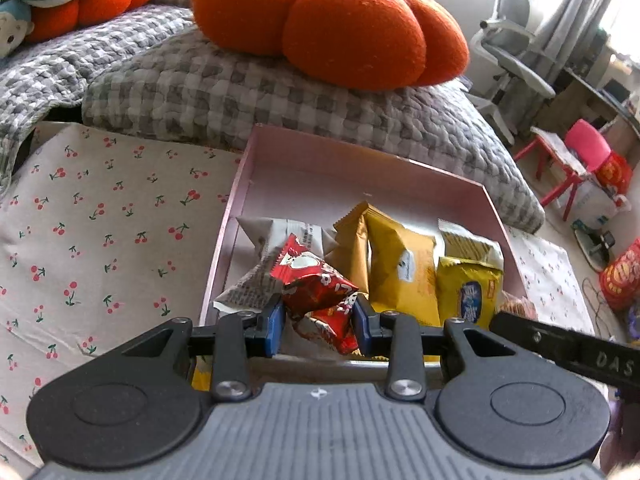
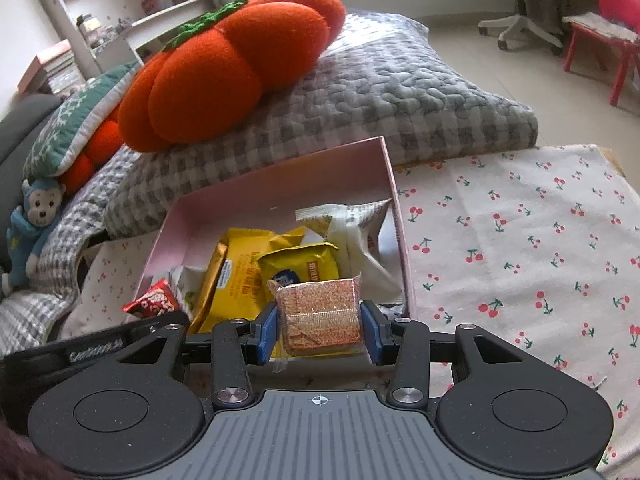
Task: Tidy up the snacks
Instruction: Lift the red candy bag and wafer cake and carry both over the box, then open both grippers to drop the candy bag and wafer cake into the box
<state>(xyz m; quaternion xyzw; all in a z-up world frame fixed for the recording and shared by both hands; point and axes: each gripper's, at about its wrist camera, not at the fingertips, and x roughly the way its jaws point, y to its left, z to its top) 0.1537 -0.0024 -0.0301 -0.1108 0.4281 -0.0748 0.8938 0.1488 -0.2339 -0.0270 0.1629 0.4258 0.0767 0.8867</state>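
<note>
Holding a red snack packet between its blue pads, the left gripper hangs over the near end of the pink box; its jaws are drawn in against the wrapper on both sides. A second red packet lies just below the first, touching it. Whether that one is also pinched cannot be told.

The right gripper has its jaws closed on a clear-wrapped cracker block, orange-brown, held at the near edge of the same box.

Inside the box: a grey-white printed packet toward the left wall, two tall yellow-gold packets standing in the middle, and a yellow biscuit packet with a blue emblem to the right. All lie close together, touching.

The box rests on a cherry-print cloth covering the surface. Behind it lies a grey checked quilt, with an orange pumpkin cushion on top. A blue monkey toy sits at the far left in the right wrist view.
</note>
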